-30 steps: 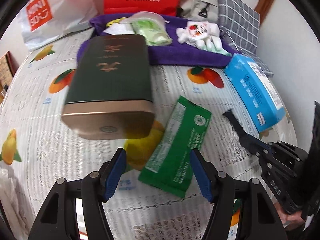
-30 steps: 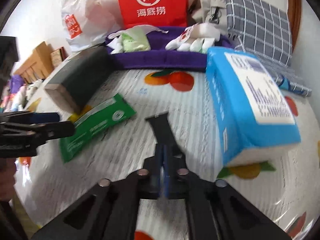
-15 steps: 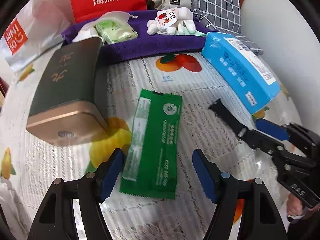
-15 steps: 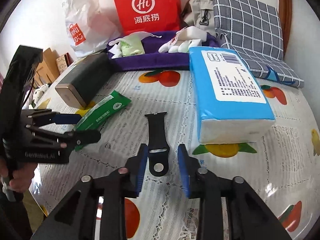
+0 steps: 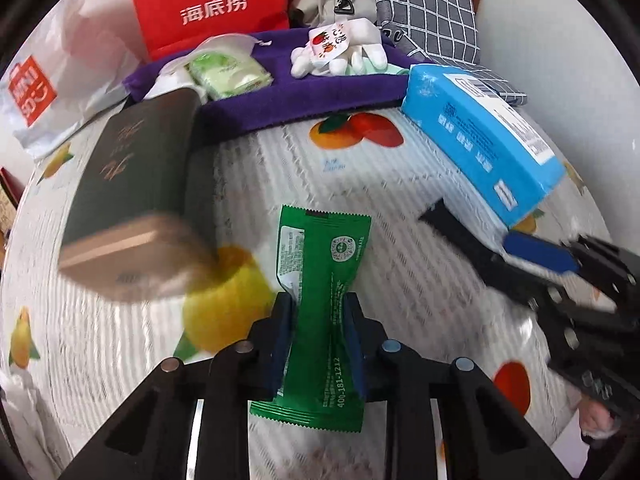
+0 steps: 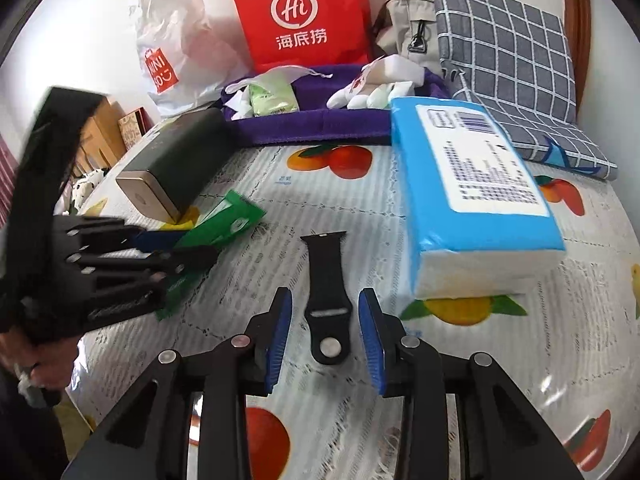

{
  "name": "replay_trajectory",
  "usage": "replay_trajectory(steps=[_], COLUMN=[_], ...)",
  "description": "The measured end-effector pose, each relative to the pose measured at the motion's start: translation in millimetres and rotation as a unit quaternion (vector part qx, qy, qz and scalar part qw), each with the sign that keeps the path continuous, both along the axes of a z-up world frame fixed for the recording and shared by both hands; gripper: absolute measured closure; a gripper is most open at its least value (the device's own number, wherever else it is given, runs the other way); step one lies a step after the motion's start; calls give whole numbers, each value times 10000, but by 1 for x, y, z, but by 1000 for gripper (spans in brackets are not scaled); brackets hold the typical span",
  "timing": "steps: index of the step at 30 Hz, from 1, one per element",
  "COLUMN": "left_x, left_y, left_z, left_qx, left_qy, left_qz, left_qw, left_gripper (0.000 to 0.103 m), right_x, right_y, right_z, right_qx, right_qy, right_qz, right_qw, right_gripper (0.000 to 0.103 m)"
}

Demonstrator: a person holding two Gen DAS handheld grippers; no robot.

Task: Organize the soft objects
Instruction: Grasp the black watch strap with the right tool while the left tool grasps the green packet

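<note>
My left gripper (image 5: 318,308) is shut on a green soft packet (image 5: 324,276), pinching its middle; the packet also shows in the right wrist view (image 6: 224,224). My right gripper (image 6: 325,312) is open, its blue pads on either side of a black watch strap (image 6: 326,280) lying on the tablecloth. The strap shows in the left wrist view (image 5: 452,228). A purple cloth tray (image 5: 320,92) at the back holds white gloves (image 5: 340,52) and a pale green pack (image 5: 228,74).
A blue tissue pack (image 6: 472,196) lies right of the strap. A dark green tin with a gold end (image 5: 132,200) lies left of the packet. A red bag (image 6: 300,16), a white plastic bag (image 6: 172,52) and a checked cushion (image 6: 508,60) stand behind.
My left gripper moved forward and closed on the green packet. My right gripper opened wider around the watch strap, which lies on the cloth.
</note>
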State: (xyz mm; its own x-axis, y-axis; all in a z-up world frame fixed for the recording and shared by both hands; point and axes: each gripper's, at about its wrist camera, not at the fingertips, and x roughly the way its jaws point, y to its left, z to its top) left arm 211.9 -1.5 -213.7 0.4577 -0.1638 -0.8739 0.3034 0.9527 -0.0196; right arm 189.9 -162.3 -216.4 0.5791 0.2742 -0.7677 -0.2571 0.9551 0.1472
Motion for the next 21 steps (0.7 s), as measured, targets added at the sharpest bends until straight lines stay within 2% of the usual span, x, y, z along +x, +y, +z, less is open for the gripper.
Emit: replay_trajectory(steps=[5,10,12,13,21], left_x=[-15,-19,-22,-23,-29], left_y=[18,27,29,30,38], left_z=[1,0,0,0,2], left_qx=[-75,-146,-170,-182,-339], left_qy=[17,5,-6,-13,1], left_qz=[163,233,252,258,401], left_qw=[9998,9996,9995,9995,9986], left_gripper=[78,78,78,78,78], right_x=[11,23,29,31,20], right_y=[11,24,26,25,13], right_z=[-9,-17,-16,-15,-9], right_qx=[-30,-404,-478,-507,-271], right_qy=[83,22,160,200,403], right_qz=[-124,-262,-314,-328,-166], right_qw=[9999,9988,9982,9980,9987], right_gripper=[68,68,73,81,83])
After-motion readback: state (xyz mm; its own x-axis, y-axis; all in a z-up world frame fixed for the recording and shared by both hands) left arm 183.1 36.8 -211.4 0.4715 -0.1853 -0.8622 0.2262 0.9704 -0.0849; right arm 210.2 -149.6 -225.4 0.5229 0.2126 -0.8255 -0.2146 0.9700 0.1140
